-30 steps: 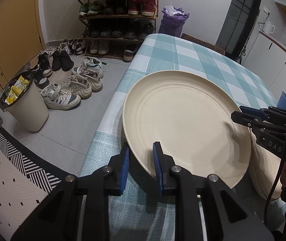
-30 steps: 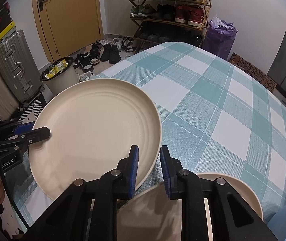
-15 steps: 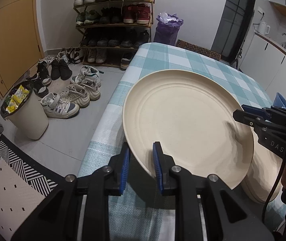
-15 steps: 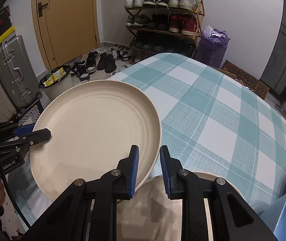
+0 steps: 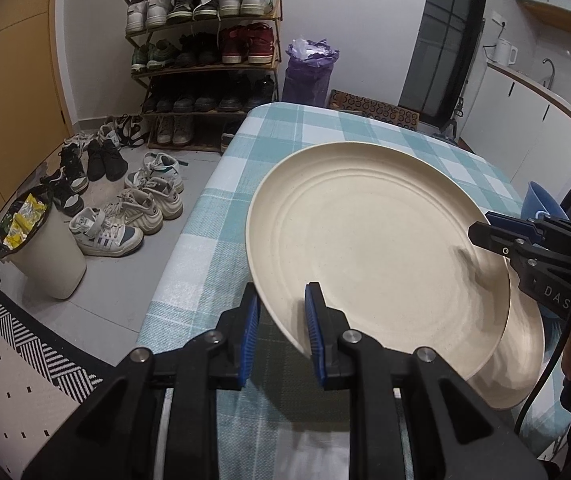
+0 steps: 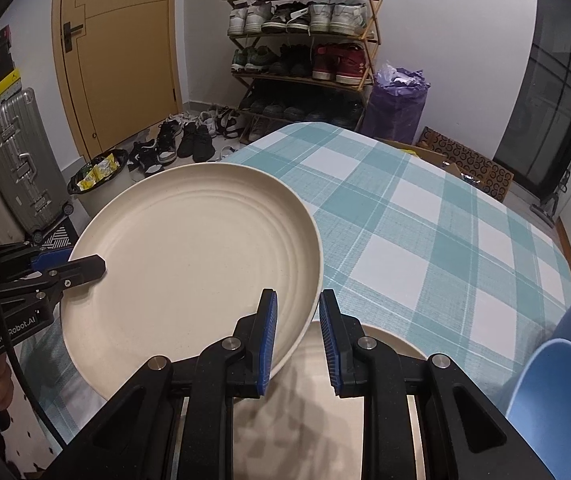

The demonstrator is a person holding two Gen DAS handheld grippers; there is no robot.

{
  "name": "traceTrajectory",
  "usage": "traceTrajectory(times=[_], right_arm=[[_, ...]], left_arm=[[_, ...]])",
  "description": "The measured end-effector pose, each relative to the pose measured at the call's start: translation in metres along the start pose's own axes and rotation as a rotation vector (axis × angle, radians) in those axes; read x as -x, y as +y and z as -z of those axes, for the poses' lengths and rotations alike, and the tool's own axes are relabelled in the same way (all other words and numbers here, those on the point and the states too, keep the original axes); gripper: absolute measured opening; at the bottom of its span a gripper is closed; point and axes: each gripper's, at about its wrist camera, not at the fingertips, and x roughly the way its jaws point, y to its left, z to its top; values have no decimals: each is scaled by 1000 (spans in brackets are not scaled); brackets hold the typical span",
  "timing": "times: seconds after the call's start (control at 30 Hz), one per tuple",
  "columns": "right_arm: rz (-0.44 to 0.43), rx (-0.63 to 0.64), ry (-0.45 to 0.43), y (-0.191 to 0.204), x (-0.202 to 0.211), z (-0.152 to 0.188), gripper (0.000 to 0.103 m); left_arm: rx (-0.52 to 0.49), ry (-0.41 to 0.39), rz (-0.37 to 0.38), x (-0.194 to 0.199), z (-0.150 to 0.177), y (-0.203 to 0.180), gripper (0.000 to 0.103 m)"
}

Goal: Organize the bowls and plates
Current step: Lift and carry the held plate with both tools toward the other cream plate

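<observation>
Both tools are clamped on the cream plate (image 5: 377, 248), left tool (image 5: 281, 332) and right tool (image 6: 295, 336) nipping opposite rims so it rides level above the second plate (image 6: 337, 400) at the counter's (image 6: 425, 216) near edge, blue bowls (image 6: 557, 392) alongside.

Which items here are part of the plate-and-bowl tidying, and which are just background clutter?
Job:
- held plate, gripped at its rim by left claw and right claw
- second plate on the table
- blue bowls

Lying about:
- shoe rack
- loose shoes
- bin
- suitcase
- purple bag
</observation>
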Motion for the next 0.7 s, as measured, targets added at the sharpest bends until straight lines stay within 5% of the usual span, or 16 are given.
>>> traceTrajectory(times=[0.7], right_arm=[[72,-101,-30,-40,55,37,22]], left_arm=[[-106,-19,55,13,-6,-57,21]])
